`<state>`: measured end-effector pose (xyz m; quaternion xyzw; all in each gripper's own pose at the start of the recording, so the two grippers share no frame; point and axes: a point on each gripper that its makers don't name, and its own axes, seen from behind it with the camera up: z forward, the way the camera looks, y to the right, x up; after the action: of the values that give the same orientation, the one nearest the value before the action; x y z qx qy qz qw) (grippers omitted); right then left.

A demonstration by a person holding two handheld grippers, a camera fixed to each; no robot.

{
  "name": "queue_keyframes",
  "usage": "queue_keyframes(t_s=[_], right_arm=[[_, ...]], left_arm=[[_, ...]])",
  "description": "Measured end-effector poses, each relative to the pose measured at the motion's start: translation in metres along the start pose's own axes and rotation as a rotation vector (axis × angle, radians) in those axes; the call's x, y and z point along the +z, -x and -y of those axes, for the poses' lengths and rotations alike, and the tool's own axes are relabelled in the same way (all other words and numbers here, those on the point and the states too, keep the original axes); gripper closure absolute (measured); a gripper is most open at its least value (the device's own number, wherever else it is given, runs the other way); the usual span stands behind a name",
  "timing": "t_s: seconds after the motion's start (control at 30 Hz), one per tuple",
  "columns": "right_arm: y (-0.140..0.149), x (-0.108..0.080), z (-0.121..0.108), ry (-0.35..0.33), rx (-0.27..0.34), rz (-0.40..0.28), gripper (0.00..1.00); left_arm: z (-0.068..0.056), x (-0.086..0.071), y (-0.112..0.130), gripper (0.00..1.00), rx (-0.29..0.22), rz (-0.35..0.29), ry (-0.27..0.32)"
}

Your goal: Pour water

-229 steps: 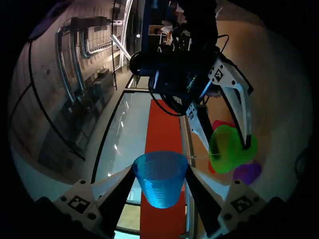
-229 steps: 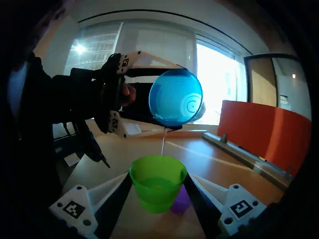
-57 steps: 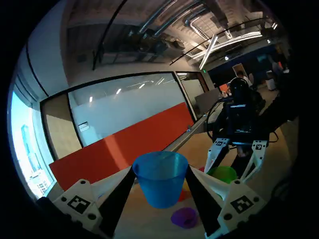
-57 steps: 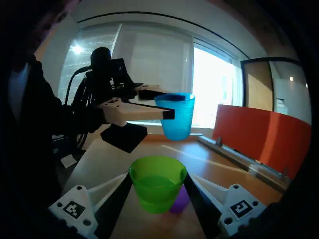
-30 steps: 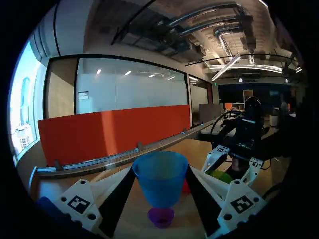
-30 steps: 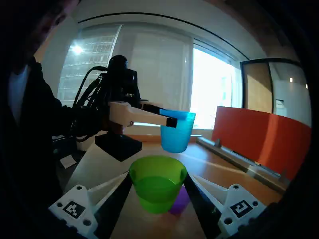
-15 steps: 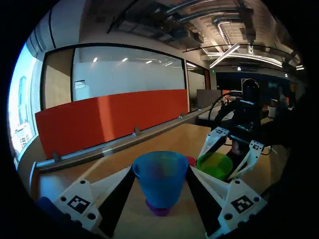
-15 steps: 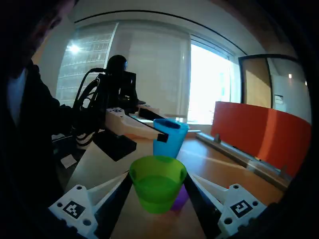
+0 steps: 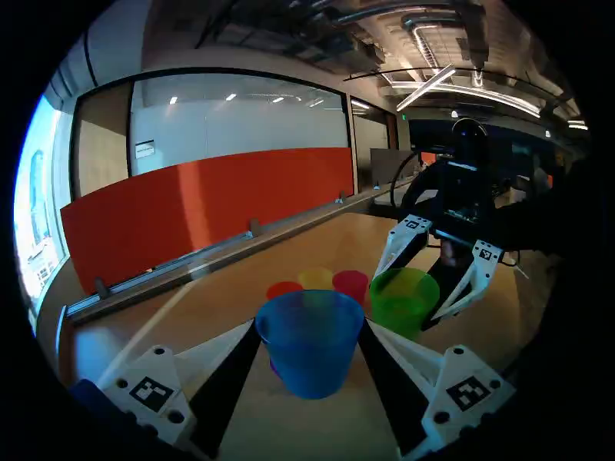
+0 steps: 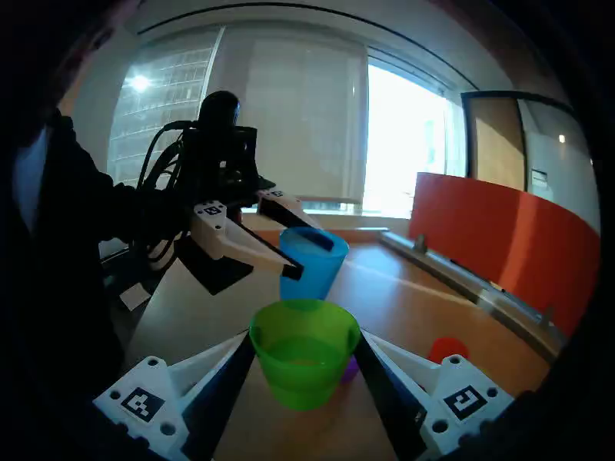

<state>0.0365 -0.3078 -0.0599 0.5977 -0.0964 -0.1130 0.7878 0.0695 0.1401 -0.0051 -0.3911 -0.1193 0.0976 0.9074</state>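
My left gripper [image 9: 310,349] is shut on an upright blue cup [image 9: 309,348], held low over the wooden table [image 9: 307,253]. In the right gripper view that blue cup [image 10: 309,263] sits between the white fingers [image 10: 238,244] of the left gripper, just beyond my own cup. My right gripper [image 10: 305,369] is shut on a green cup [image 10: 304,359] with water in its lower part. The left gripper view shows the green cup [image 9: 403,300] to the right, gripped by the right gripper [image 9: 430,269].
Small red [image 9: 284,290], yellow [image 9: 315,277] and pink-red [image 9: 350,283] cups stand on the table beyond the blue cup. A red cup [image 10: 446,347] stands to my right. An orange partition [image 9: 207,203] and metal rail run along the table's far edge. A person's dark sleeve [image 10: 84,223] is at left.
The blue cup went from tipped and pouring into the green cup to upright, then came down toward the table. The green cup stayed held and gained water.
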Motion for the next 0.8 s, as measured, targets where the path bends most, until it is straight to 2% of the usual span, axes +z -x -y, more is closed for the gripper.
queue_keyframes(t_s=[0.27, 0.8], right_arm=[[0.013, -0.001, 0.003, -0.012, 0.003, 0.039, 0.09], [0.041, -0.007, 0.004, -0.022, 0.021, 0.107, 0.09]], left_arm=[[-0.01, 0.001, 0.018, 0.12, -0.016, 0.037, 0.015], [-0.036, 0.004, 0.062, 0.12, 0.011, 0.139, 0.047]])
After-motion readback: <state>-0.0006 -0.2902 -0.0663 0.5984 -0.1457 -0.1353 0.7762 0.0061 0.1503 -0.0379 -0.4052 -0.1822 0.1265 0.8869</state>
